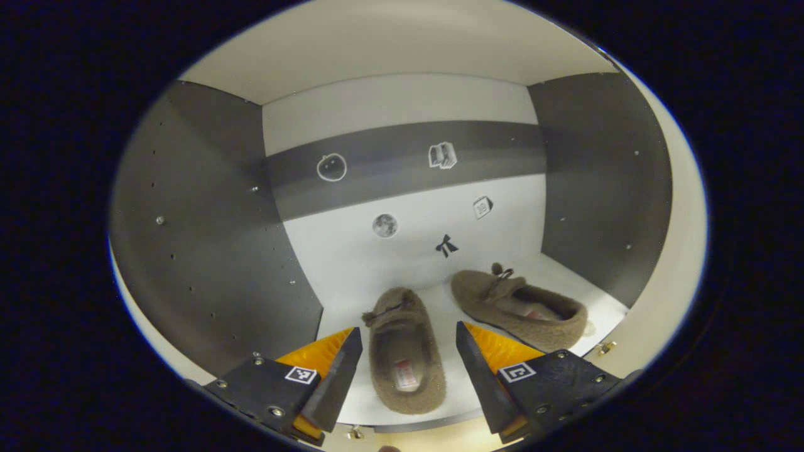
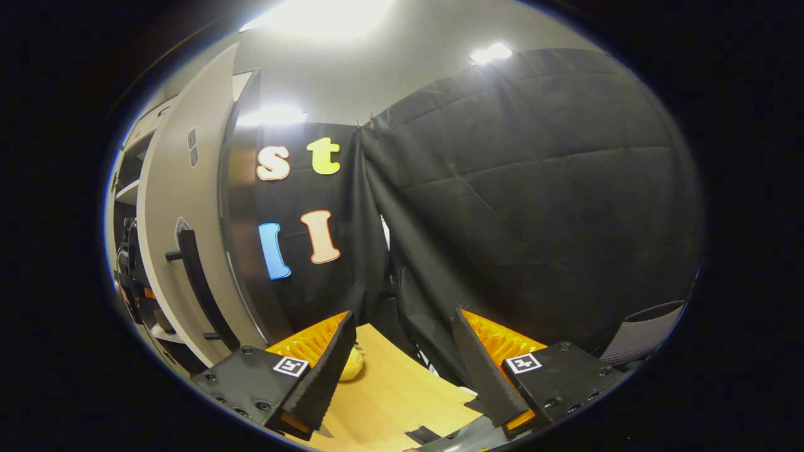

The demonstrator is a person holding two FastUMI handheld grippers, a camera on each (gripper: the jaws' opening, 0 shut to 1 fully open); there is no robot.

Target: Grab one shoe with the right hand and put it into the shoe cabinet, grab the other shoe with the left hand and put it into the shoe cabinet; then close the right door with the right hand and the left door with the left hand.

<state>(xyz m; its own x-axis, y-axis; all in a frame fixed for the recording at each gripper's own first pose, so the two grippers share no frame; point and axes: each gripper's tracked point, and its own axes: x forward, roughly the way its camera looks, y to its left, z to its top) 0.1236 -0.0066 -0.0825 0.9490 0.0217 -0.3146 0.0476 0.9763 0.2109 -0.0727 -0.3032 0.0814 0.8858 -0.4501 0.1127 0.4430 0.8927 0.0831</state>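
Both shoes (image 1: 405, 355) shelved in cabinet (image 1: 207, 251) | my left hand-held gripper (image 1: 408, 367) released (right (image 2: 402, 364) too) | next: right door (image 2: 169, 251).

No words or numbers can be read; the label inside the shoe (image 1: 407, 355) is too blurred.

On the back panel in the left gripper view, small stickers sit apart from one another: an apple outline (image 1: 331, 167) at centre left, an open book (image 1: 443, 155) to its right, a grey moon disc (image 1: 384, 225) below, a black bow (image 1: 446, 245) and a small tilted square sticker (image 1: 482, 207). In the right gripper view, ceiling lights (image 2: 490, 53) glow along the top, a light wooden floor (image 2: 389, 395) shows at bottom centre with a small yellow object (image 2: 352, 364) on it, and a grey bin (image 2: 647, 336) sits at lower right.
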